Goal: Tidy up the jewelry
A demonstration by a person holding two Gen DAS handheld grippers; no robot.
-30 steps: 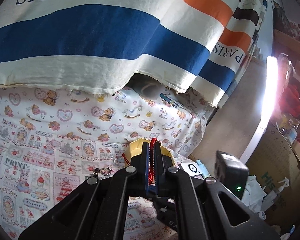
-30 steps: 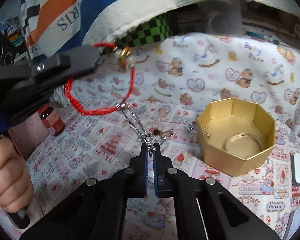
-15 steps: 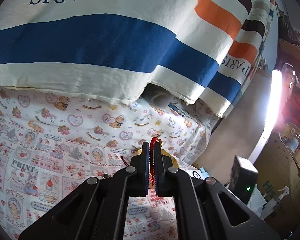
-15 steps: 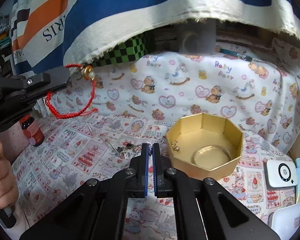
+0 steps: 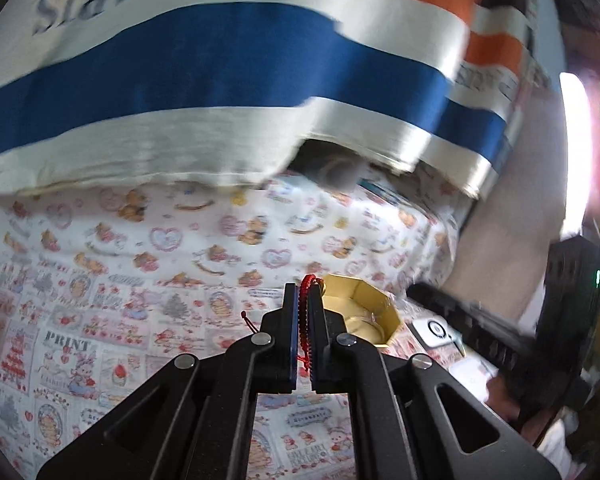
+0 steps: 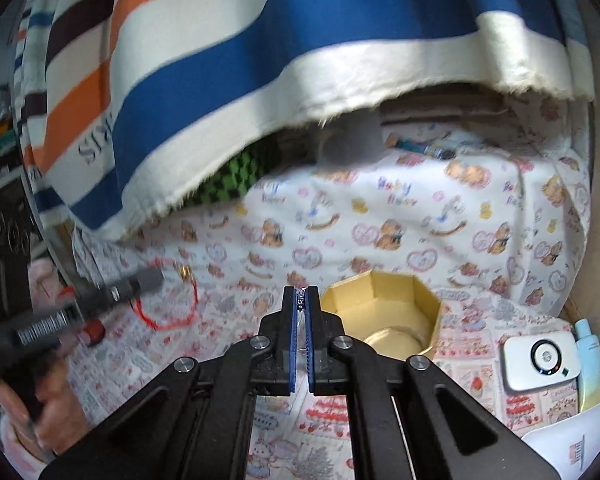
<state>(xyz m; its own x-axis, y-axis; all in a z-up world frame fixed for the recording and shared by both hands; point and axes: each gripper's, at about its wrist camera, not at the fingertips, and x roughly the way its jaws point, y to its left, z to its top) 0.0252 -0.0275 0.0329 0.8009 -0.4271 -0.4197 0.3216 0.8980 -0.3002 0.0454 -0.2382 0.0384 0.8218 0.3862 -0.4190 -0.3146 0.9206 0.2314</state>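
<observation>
Red cord is showing between the closed fingers of the left gripper [image 5: 304,300], a braided bracelet [image 5: 306,320] pinched flat along the pads, its looped end poking out past the tips and a thin tail hanging off to the left. From the right wrist view the same bracelet [image 6: 168,312] is dangling in a blurred loop below that gripper [image 6: 150,278], with a small gold bead near its top, above the printed cloth.

Closed as well, the right gripper [image 6: 300,300] is pinching something thin and silvery between its blue pads; a chain is likely, though the blur is keeping it from being told for certain.

Just beyond both sets of fingers, a gold octagonal box [image 6: 380,312] is sitting open on the counter [image 6: 380,220], which is draped in a cloth of teddy bears and hearts. From the left wrist view the box [image 5: 360,308] is lying just right of the fingertips.

To the right of the box, a small white device [image 6: 542,360] and a pale blue tube [image 6: 588,356] are lying side by side. A striped towel [image 6: 240,60] in blue, orange and cream is hanging over the back of the counter. A person's hand [image 6: 40,412] is gripping the left tool's handle at the lower left.
</observation>
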